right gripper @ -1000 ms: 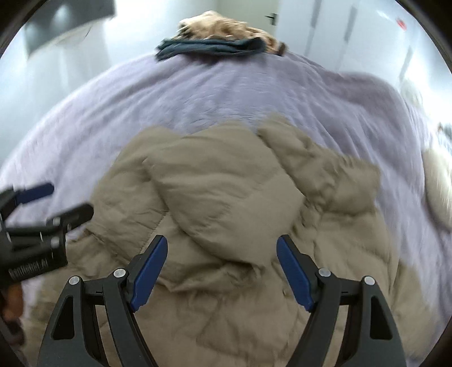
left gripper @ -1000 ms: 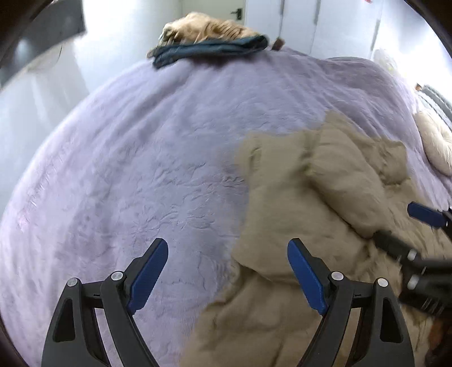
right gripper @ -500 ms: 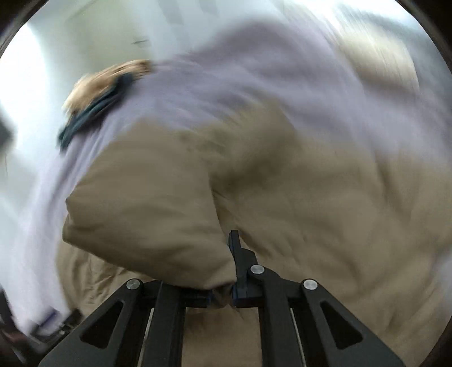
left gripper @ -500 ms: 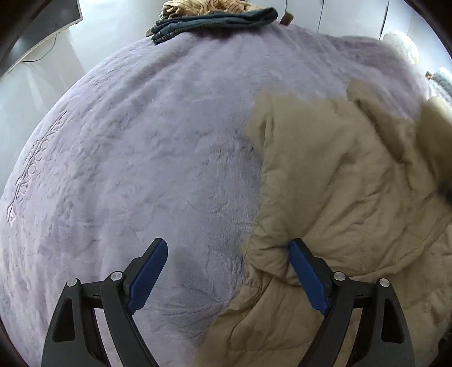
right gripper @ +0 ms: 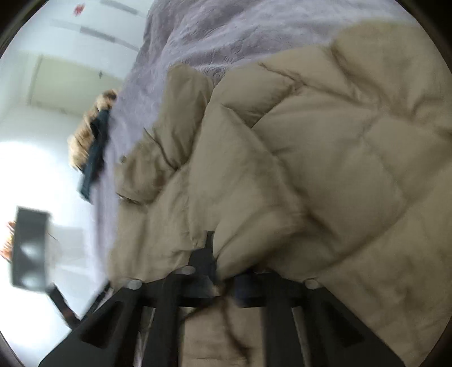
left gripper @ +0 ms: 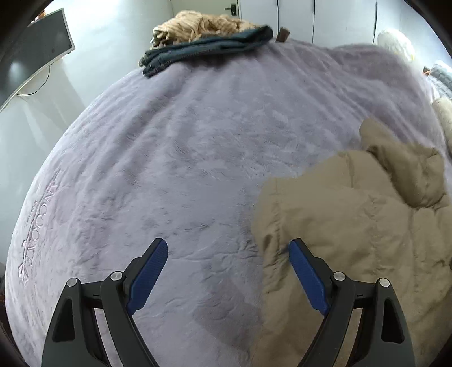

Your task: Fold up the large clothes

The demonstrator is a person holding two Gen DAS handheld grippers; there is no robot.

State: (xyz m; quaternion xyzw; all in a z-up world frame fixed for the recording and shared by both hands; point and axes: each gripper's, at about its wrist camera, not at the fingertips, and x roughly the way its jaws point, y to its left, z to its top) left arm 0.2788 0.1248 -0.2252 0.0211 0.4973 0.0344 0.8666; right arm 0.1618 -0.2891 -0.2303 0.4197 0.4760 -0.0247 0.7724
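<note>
Lavender bed cover (left gripper: 175, 158) carries the tan puffer jacket (left gripper: 353, 231) at its right side; right gripper (right gripper: 226, 282), wide open a second ago, now has fingers clamped on a jacket fold, lifting it, while left gripper (left gripper: 228, 271) hovers open, empty, so folding has begun.

A home bedroom: bed under a lilac blanket (left gripper: 183, 169), pillows (left gripper: 395, 42), closet doors (left gripper: 310, 19).

My left claw (left gripper: 228, 271): black angular frame, two arms
Its pads (left gripper: 147, 275): ribbed blue strips
Its screws: round silver heads at the joints
My right claw (right gripper: 223, 278): black, blurred, silver screws
</note>
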